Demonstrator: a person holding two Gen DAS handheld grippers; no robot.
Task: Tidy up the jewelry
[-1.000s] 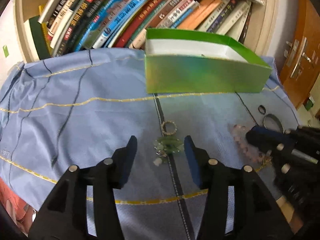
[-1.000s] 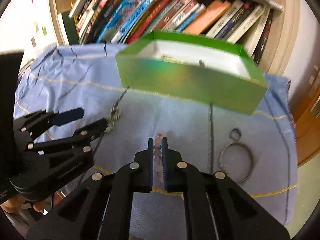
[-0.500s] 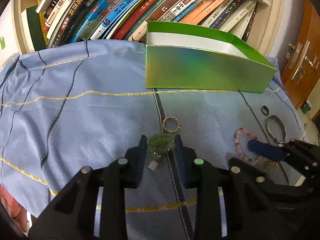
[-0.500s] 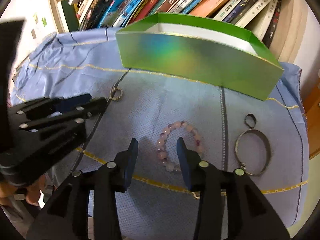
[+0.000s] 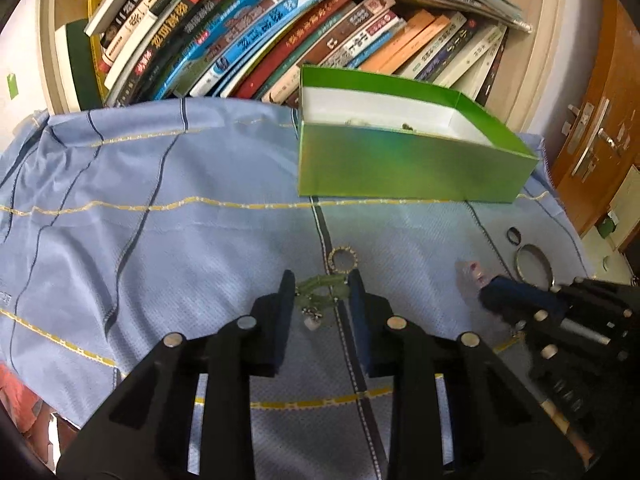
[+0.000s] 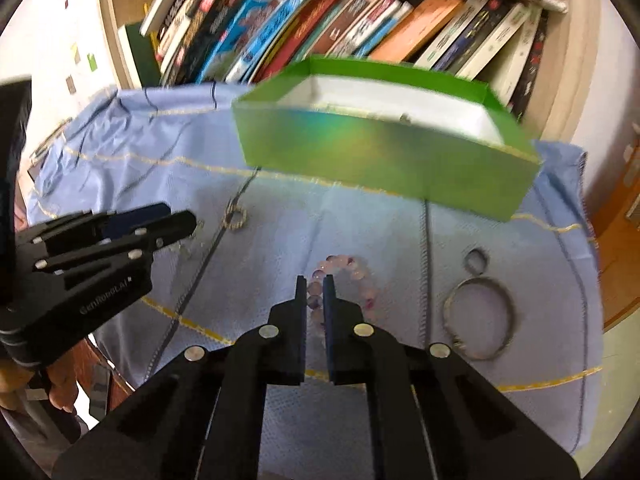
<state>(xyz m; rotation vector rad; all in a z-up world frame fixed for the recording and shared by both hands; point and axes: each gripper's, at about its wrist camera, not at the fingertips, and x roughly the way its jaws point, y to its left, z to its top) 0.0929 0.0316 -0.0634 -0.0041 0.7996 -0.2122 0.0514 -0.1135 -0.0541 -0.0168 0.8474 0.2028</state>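
Green beads of a bracelet [image 5: 322,289] are gripped between the fingers of the left claw [image 5: 321,294], just above the blue cloth [image 5: 160,248]. A small gold ring [image 5: 343,259] is seen just ahead of this claw. The right claw [image 6: 315,294] is closed on a pink bead bracelet [image 6: 352,270]. To its right a metal bangle [image 6: 480,316] and a dark ring [image 6: 476,260] are laid. Farther ahead the green box [image 6: 384,160] is placed, before the books [image 6: 280,20].

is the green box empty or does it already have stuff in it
Not empty. Over the front wall of the green box, small dark pieces lie on its white floor; what they are is unclear.
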